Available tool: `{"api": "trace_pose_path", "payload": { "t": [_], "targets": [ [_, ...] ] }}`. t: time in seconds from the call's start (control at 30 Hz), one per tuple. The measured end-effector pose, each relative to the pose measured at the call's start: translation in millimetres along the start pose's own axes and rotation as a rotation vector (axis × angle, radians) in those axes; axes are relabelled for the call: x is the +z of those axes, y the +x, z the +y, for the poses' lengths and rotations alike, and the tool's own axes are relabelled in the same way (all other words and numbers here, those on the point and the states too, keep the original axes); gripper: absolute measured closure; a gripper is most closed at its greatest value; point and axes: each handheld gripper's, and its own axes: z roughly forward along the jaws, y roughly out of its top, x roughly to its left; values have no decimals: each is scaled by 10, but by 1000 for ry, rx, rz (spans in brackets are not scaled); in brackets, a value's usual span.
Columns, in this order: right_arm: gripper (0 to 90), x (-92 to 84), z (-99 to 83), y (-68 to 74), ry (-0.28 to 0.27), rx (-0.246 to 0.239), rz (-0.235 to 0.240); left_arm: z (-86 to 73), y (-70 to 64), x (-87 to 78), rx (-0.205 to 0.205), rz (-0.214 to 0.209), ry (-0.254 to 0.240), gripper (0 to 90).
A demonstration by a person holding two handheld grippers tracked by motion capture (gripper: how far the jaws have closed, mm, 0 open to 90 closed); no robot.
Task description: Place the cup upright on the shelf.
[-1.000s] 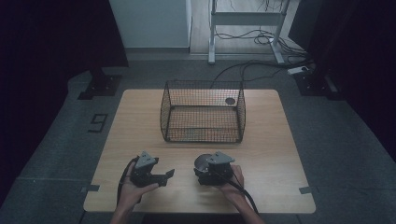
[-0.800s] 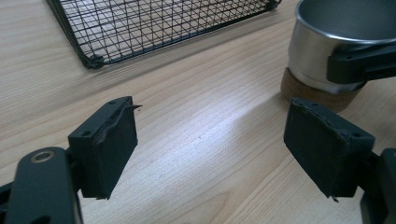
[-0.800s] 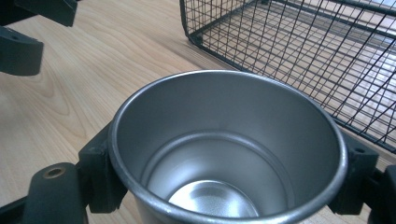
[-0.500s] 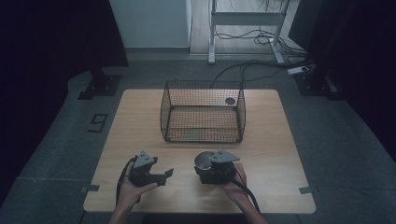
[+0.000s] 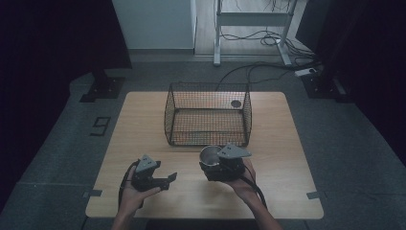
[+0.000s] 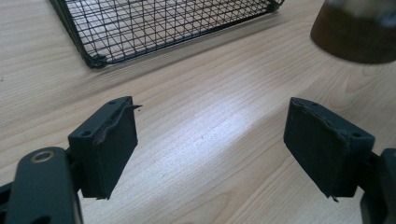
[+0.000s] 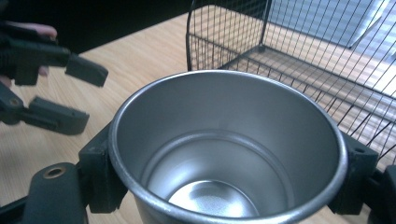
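I am looking down on a pale rectangular wooden table (image 5: 143,124) with a black wire-mesh basket (image 5: 208,115) sitting at its centre, toward twelve o'clock from my hands. My right gripper (image 5: 221,165) is hovering near the table's front edge, at about six o'clock from the basket, and its two black jaws are clamping a shiny round steel cup (image 5: 209,155) by its outer wall, one jaw on each side. In the right gripper view I am seeing straight down into the cup (image 7: 224,158): it is upright, open-mouthed and empty, with the basket (image 7: 303,60) just beyond it at about one o'clock. My left gripper (image 5: 165,179) is sitting at nine o'clock from the cup, well apart from it, held in my left hand (image 5: 131,196). In the left gripper view its jaws are standing wide apart with bare wood between them and nothing in their grasp; a corner of the basket (image 6: 154,28) is lying at eleven o'clock, and the cup's base (image 6: 357,30) is showing, blurred, at two o'clock.
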Motion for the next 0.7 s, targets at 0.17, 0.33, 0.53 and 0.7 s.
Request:
{"api": "trace_pose_path", "payload": {
  "t": [0.17,0.33,0.53,0.7],
  "targets": [
    [182,-30,113,-22,-13,-4,-3,0,-6,3,2,-2,2,176],
    [182,-52,266,-40,-22,-18,-1,-1,-6,6,3,-1,4,177],
    [182,-24,354,-70,-26,-14,7,3,-3,-9,2,0,-1,176],
    [182,0,406,-91,-27,-14,10,3,-2,-9,2,0,1,177]
  ]
}}
